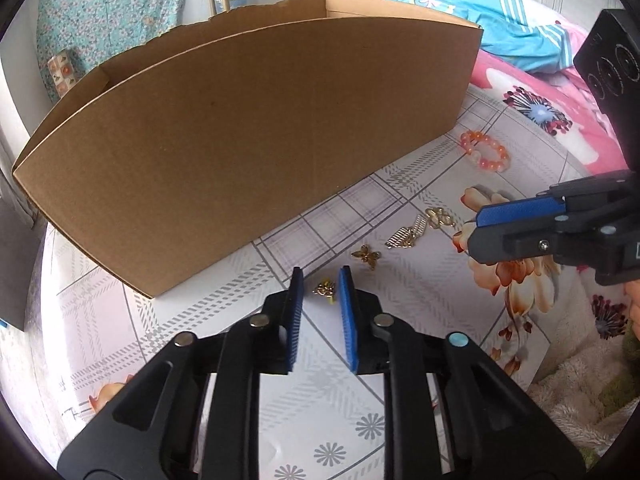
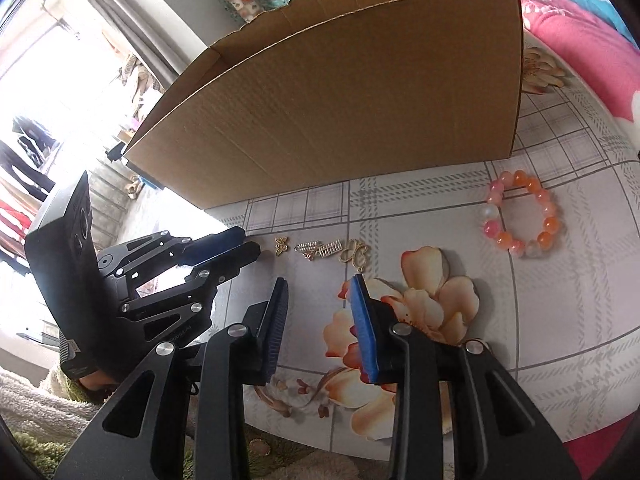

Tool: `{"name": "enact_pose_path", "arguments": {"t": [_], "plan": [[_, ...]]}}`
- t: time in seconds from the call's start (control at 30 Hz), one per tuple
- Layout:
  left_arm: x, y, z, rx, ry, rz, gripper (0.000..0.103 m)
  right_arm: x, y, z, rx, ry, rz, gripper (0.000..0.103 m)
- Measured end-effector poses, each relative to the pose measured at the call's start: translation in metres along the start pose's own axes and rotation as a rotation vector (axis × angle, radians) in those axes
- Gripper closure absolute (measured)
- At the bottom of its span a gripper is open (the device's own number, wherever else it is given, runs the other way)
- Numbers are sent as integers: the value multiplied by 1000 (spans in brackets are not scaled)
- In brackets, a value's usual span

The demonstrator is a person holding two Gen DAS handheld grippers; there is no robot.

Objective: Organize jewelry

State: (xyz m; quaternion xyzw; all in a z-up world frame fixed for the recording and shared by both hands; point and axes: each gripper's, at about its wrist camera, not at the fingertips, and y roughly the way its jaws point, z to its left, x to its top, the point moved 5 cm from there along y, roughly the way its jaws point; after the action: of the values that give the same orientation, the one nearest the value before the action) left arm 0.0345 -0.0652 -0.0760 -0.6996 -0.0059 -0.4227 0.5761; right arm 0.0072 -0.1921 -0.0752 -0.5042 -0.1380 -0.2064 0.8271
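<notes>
Left wrist: cardboard box (image 1: 248, 152) behind charms (image 1: 416, 232), bead bracelet (image 1: 486, 154).

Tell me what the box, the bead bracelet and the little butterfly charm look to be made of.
Box: plain brown cardboard, matte, with a ragged torn top edge. Bead bracelet: round glossy beads in orange, pink and milky white, partly translucent, so glass, stone or plastic; the look leaves it open. Butterfly charm: thin gold-coloured metal by its shine, probably plated, with cut-out wings.

A small gold charm (image 1: 325, 290) lies flat on the cloth, nearest. Further right lie a gold butterfly (image 1: 366, 256), gold pendants (image 1: 416, 230) and a pink-orange bead bracelet (image 1: 485, 153).
</notes>
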Motion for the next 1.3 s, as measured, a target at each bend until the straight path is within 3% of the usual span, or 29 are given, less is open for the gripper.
{"name": "enact_pose_path", "arguments": {"t": [0.13, 0.4, 0.77, 0.9, 1.3], "plan": [[0, 0, -5, -1, 19, -4, 99, -5, -5, 1, -5, 3, -12, 71], [-3, -2, 3, -21, -40, 3, 100, -4, -17, -4, -48, -22, -43, 71], [-18, -13, 37, 14, -149, 14, 100, 0, -10, 6, -140, -124, -61, 75], [-18, -13, 39, 14, -159, 10, 100, 5, -2, 7, -228, -177, -49, 76], [-22, -18, 47, -3, -165, 1, 100, 15, 26, 22, -307, -268, -37, 84]]}}
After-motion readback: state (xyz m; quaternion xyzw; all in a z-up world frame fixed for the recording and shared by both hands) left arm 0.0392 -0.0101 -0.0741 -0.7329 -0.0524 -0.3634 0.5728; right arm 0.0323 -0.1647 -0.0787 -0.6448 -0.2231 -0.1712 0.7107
